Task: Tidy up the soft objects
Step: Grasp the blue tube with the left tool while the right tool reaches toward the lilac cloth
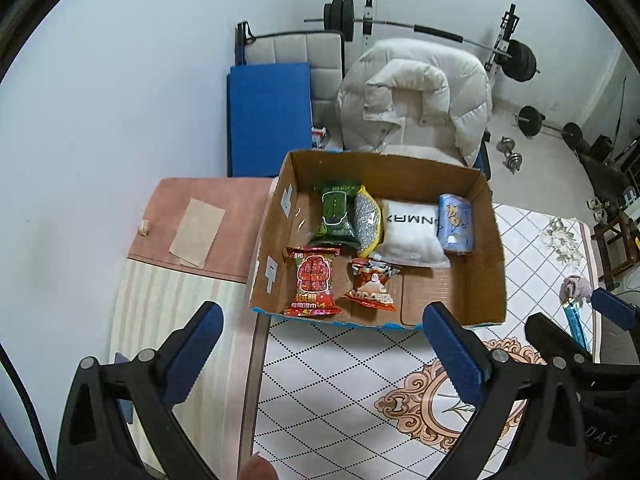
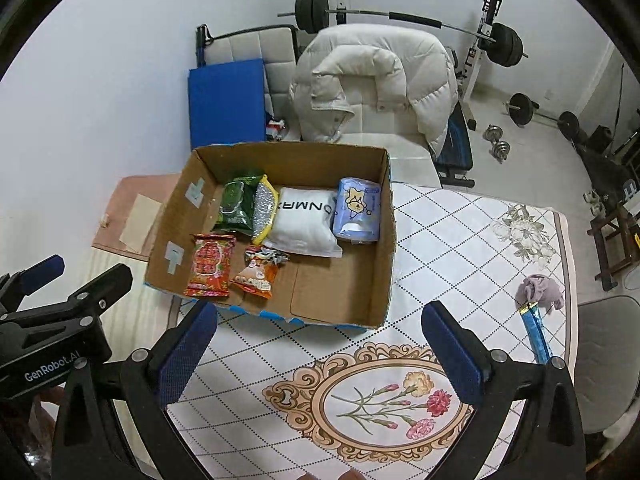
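An open cardboard box (image 1: pixel 486 256) (image 2: pixel 380 248) stands on the patterned tablecloth. Inside lie a green wipes pack (image 1: pixel 338 216) (image 2: pixel 236 204), a silver-yellow pouch (image 1: pixel 368 220) (image 2: pixel 264 208), a white packet (image 1: pixel 412 232) (image 2: pixel 304 224), a blue tissue pack (image 1: pixel 456 224) (image 2: pixel 358 210), a red wipes pack (image 1: pixel 314 282) (image 2: pixel 209 266) and an orange snack bag (image 1: pixel 372 286) (image 2: pixel 258 270). My left gripper (image 1: pixel 322 344) is open and empty in front of the box. My right gripper (image 2: pixel 320 344) is open and empty, also in front of it.
A grey cloth (image 2: pixel 540 290) (image 1: pixel 576 286) and a blue stick pack (image 2: pixel 536 330) (image 1: pixel 576 322) lie on the table at the right. A chair with a white puffer jacket (image 2: pixel 376 80) stands behind the box. Barbells and dumbbells fill the back. A grey chair (image 2: pixel 608 360) is at right.
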Action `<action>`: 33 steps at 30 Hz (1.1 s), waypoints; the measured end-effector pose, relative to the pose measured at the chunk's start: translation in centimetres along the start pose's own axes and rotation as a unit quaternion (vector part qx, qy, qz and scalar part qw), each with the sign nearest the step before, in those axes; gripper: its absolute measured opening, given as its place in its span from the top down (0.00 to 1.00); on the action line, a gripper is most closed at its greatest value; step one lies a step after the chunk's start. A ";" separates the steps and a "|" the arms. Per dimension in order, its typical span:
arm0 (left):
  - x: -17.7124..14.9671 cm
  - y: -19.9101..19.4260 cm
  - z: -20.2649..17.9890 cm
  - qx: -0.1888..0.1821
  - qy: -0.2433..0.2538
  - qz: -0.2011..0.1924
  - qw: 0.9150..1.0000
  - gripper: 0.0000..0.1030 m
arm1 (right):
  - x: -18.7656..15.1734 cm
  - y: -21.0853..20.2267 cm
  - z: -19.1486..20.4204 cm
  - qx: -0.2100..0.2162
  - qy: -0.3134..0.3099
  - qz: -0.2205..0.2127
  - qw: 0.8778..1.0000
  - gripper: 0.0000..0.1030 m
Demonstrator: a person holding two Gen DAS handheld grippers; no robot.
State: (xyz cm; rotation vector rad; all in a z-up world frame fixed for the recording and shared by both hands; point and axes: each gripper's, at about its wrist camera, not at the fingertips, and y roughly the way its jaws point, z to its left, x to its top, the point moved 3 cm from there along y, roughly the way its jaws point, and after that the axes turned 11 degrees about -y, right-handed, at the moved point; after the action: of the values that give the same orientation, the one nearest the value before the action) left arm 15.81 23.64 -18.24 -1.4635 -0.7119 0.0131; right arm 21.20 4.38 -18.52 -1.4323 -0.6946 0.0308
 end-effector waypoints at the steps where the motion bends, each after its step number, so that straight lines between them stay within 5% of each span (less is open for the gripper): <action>1: -0.1 -0.4 -0.1 0.004 0.000 -0.005 1.000 0.01 | -0.2 -0.4 0.0 0.004 0.000 -0.002 1.000 0.00; 15: -1.3 -2.1 -4.5 -0.001 0.014 -0.012 1.000 0.01 | -2.8 -1.6 -4.4 0.042 0.039 -0.002 0.998 0.00; 20: -4.0 0.7 -12.1 -0.028 0.055 0.033 0.998 0.01 | -7.1 -0.2 -13.1 0.015 0.099 0.027 0.995 0.00; 26: -8.9 6.2 -24.0 -0.063 0.106 0.108 0.986 0.01 | -14.4 3.3 -28.1 -0.049 0.182 0.086 0.978 0.00; 33: -15.7 15.3 -39.3 -0.099 0.103 0.268 0.953 0.01 | -22.9 7.0 -42.9 -0.040 0.316 0.131 0.939 0.00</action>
State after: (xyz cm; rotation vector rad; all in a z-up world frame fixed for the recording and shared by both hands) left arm 26.99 -15.89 -36.56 -1.7844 -0.1323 0.2079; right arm 24.88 -42.23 -33.61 -1.4921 0.0256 -0.2443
